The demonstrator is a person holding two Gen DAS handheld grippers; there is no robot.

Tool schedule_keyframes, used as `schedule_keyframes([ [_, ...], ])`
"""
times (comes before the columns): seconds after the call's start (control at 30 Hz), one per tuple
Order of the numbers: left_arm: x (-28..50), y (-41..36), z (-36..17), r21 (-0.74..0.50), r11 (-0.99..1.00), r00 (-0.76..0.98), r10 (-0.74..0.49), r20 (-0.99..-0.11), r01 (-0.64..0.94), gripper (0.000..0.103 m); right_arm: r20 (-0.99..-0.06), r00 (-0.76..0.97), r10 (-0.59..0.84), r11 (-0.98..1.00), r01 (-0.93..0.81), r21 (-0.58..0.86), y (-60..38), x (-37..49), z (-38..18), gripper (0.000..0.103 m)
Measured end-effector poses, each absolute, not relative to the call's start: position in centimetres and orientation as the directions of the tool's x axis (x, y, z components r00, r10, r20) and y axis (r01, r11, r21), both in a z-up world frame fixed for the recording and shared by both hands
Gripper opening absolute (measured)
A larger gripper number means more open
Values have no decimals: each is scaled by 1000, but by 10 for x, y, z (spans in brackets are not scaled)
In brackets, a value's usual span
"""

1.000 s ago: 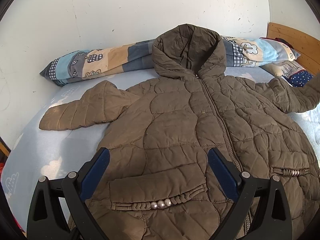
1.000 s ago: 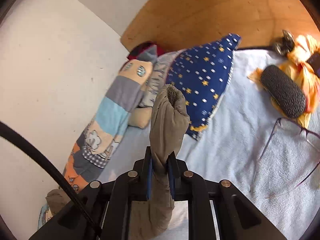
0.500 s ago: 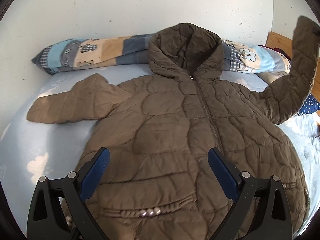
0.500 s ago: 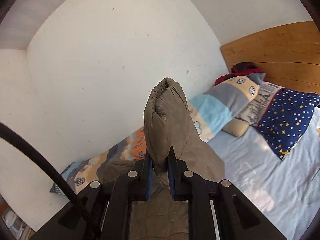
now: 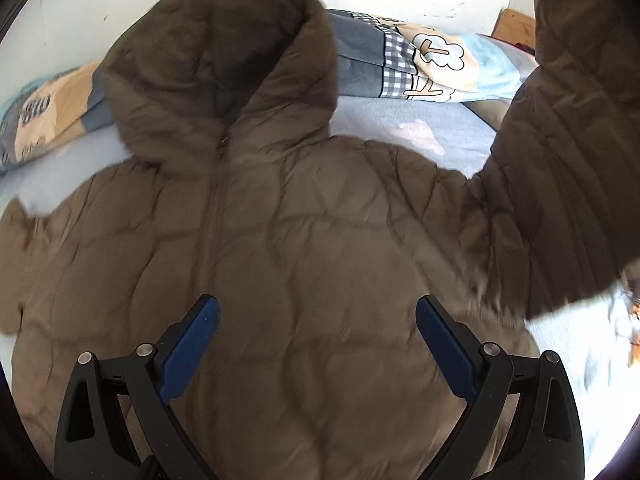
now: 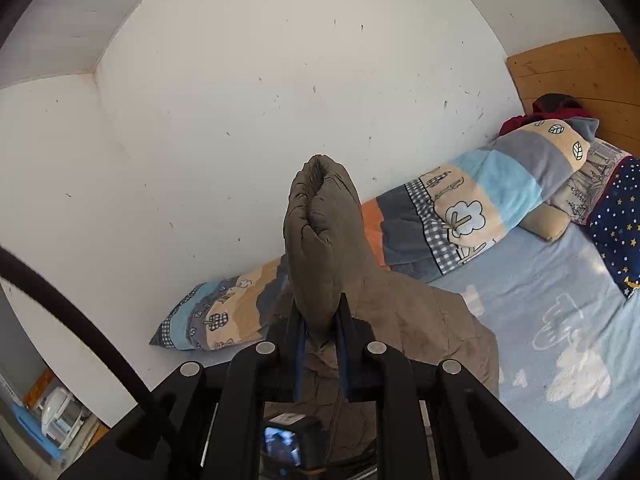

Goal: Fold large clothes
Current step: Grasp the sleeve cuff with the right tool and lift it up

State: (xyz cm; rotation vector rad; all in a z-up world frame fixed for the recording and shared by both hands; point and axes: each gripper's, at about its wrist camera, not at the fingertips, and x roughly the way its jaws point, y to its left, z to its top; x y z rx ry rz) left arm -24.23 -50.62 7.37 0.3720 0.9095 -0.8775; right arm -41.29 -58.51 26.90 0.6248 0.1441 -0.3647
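A brown quilted hooded jacket (image 5: 312, 248) lies front up on the light blue bed (image 5: 404, 128), hood toward the wall. My left gripper (image 5: 318, 336) is open and empty, hovering just above the jacket's chest. My right gripper (image 6: 320, 328) is shut on the jacket's right sleeve (image 6: 320, 232) near the cuff and holds it up in the air; the cuff sticks up past the pads. In the left wrist view the lifted sleeve (image 5: 568, 152) rises at the right edge. The jacket body (image 6: 420, 320) shows below the right gripper.
A rolled patchwork blanket (image 6: 460, 216) lies along the white wall behind the hood, also seen in the left wrist view (image 5: 420, 60). A star-print navy pillow (image 6: 616, 220) and a wooden headboard (image 6: 572, 68) are at the right. The bed sheet (image 6: 560, 320) extends right of the jacket.
My right gripper lifted the sleeve off the bed and swung it up and toward the jacket's body. My left gripper moved forward up the jacket, from the pocket area toward the chest.
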Motion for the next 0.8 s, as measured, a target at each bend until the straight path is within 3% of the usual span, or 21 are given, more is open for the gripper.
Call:
schedule_keyframes([
  [0.13, -239, -540, 42, -44, 582, 225, -381, -897, 812, 98, -248, 931, -268, 751, 363, 552, -591, -408, 265, 15],
  [0.27, -237, -519, 56, -43, 582, 267, -435, -860, 812, 98, -248, 934, -259, 749, 356, 559, -592, -407, 265, 15],
  [0.43, -214, -442, 106, -129, 639, 316, -533, -785, 758, 98, -263, 936, -234, 746, 346, 568, -592, -396, 259, 15],
  [0.67, -203, -275, 159, -47, 786, 500, -438, -747, 617, 98, -310, 939, -150, 780, 305, 547, -558, -349, 241, 15],
  [0.8, -196, -204, 151, -103, 848, 554, -426, -715, 519, 98, -375, 919, -121, 807, 311, 502, -530, -310, 215, 15],
])
